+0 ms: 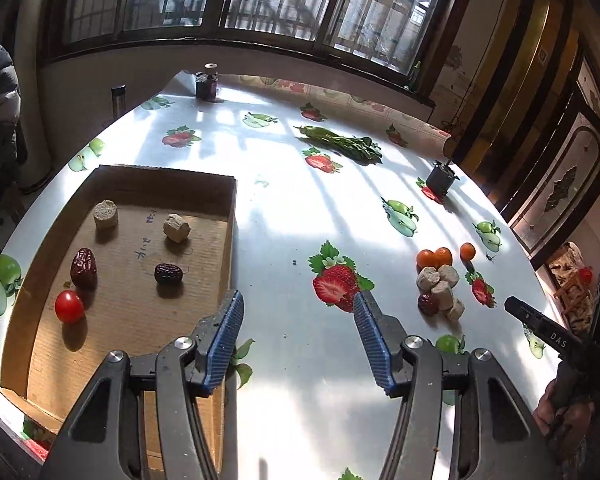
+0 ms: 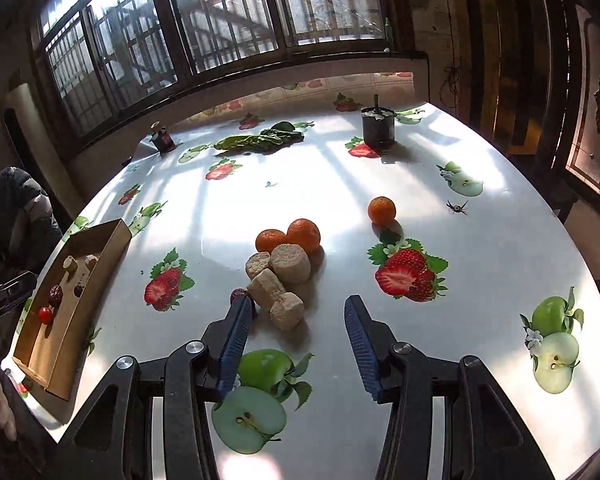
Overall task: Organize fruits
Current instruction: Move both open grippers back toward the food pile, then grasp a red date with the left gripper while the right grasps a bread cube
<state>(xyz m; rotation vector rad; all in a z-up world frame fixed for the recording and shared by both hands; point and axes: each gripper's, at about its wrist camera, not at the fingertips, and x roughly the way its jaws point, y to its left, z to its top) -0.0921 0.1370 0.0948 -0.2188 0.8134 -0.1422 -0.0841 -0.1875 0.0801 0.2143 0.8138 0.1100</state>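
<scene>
A shallow cardboard box (image 1: 232, 216) lies at the table's left and holds a cherry tomato (image 1: 69, 306), two red dates (image 1: 84, 268), and two beige cylindrical pieces (image 1: 105, 213). My left gripper (image 1: 298, 310) hovers open and empty just right of the box's rim. In the right wrist view a pile sits mid-table: two oranges (image 2: 303, 234) behind several beige cylinders (image 2: 290, 263), with a dark date (image 2: 238, 294) at its left. A third orange (image 2: 381, 210) stands apart to the right. My right gripper (image 2: 298, 314) is open, its left finger beside the date, the nearest cylinder (image 2: 286, 310) just ahead between the fingertips.
A fruit-printed cloth covers the table (image 2: 480, 240). Leafy greens (image 2: 260, 140), a black cup (image 2: 378, 126) and a small dark jar (image 2: 163, 139) stand near the far edge under the window. A person in a dark padded jacket (image 2: 18, 208) sits at the left.
</scene>
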